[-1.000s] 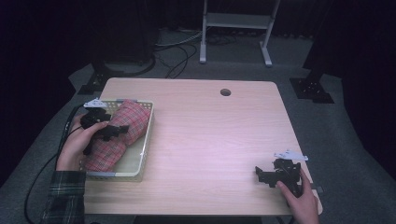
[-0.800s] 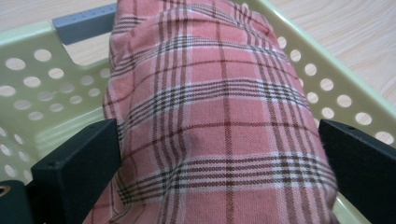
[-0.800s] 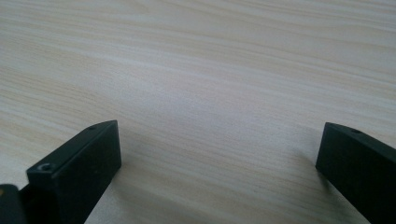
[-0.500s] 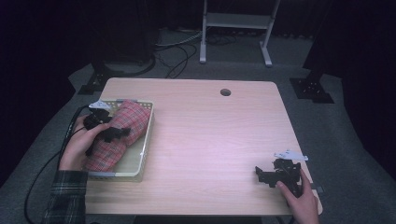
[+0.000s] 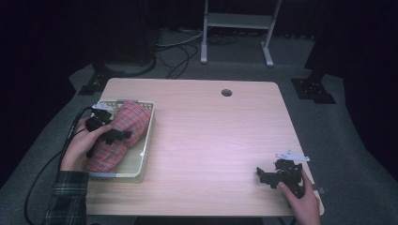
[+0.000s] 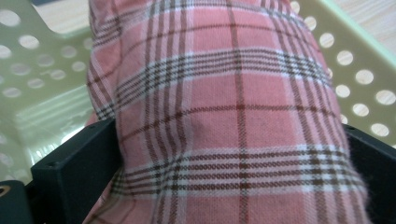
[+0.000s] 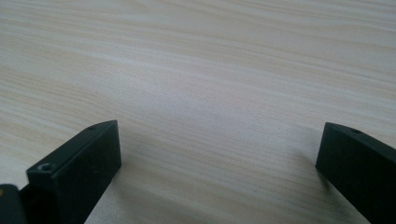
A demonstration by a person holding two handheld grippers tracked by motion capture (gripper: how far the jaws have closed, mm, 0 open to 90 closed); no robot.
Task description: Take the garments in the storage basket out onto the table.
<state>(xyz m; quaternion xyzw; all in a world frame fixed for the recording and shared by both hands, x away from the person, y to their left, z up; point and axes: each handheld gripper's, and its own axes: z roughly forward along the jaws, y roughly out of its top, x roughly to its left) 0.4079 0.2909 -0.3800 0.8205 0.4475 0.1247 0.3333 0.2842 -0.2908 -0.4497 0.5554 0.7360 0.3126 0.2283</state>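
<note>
We judge the main risk is the soft red-and-white plaid cloth (image 5: 118, 136) slipping free or dragging the pale green perforated plastic basket (image 5: 143, 154) along if we lift now, since the fabric is bunched and lies heavy in the basket at the table's left. Our left gripper (image 5: 115, 135) has its jaws spread wide, a thick fold of cloth between them. Our right gripper (image 5: 263, 176) rests wide open on the light wooden table (image 5: 211, 136), holding nothing.

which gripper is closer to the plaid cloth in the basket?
Left. The left gripper has its jaws either side of the plaid cloth in the basket; the right gripper sits far off at the table's opposite near corner.
</note>
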